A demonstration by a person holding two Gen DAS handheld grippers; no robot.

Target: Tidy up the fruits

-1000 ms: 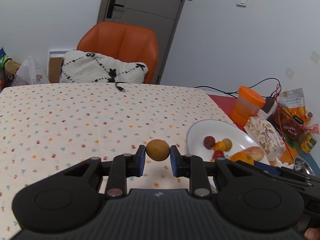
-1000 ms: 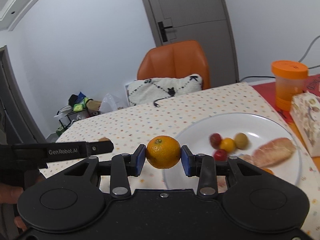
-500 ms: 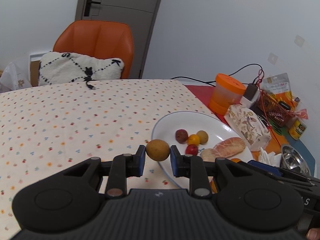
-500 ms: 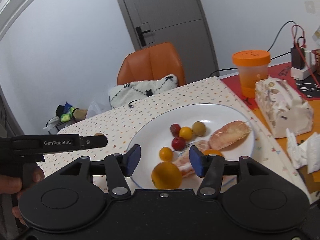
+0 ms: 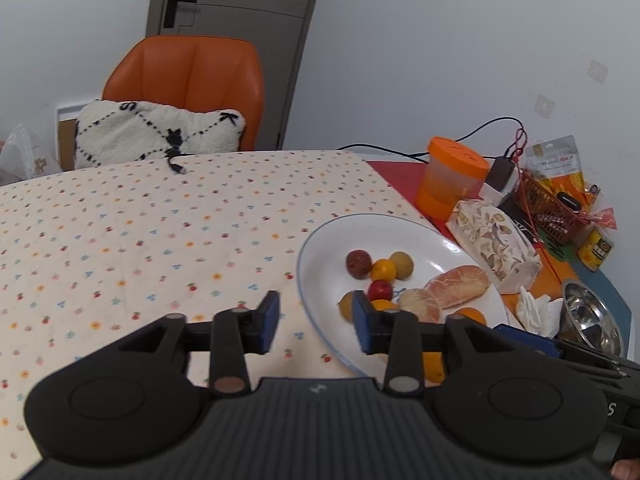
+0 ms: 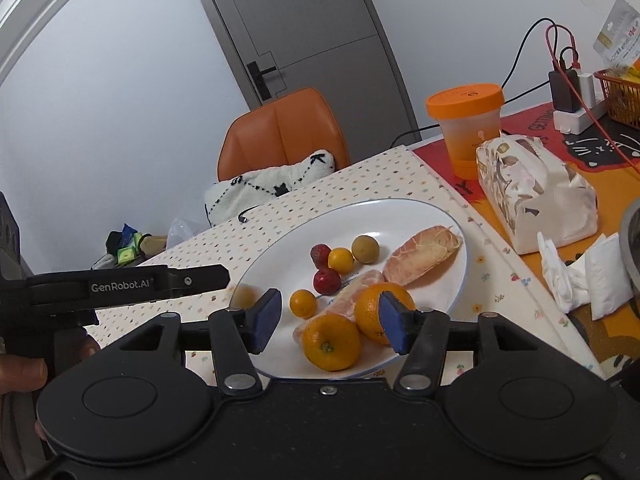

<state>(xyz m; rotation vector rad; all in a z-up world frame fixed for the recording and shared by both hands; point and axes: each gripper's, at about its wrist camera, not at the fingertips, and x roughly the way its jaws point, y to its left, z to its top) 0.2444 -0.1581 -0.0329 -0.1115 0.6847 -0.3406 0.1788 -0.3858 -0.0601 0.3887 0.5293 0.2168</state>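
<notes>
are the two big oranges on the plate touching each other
Touching. In the right wrist view the front orange presses against the one behind it on the plate, no gap between them.

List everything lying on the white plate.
On the white plate: two oranges, three peeled pomelo pieces, two red fruits, two small orange ones, one brownish-green, another blurred at the left rim. Anything beneath them is hidden.

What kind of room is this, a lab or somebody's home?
Most likely a home dining area: a table under a flowery cloth, a plate of fruit, and an orange chair holding a cushion.
</notes>
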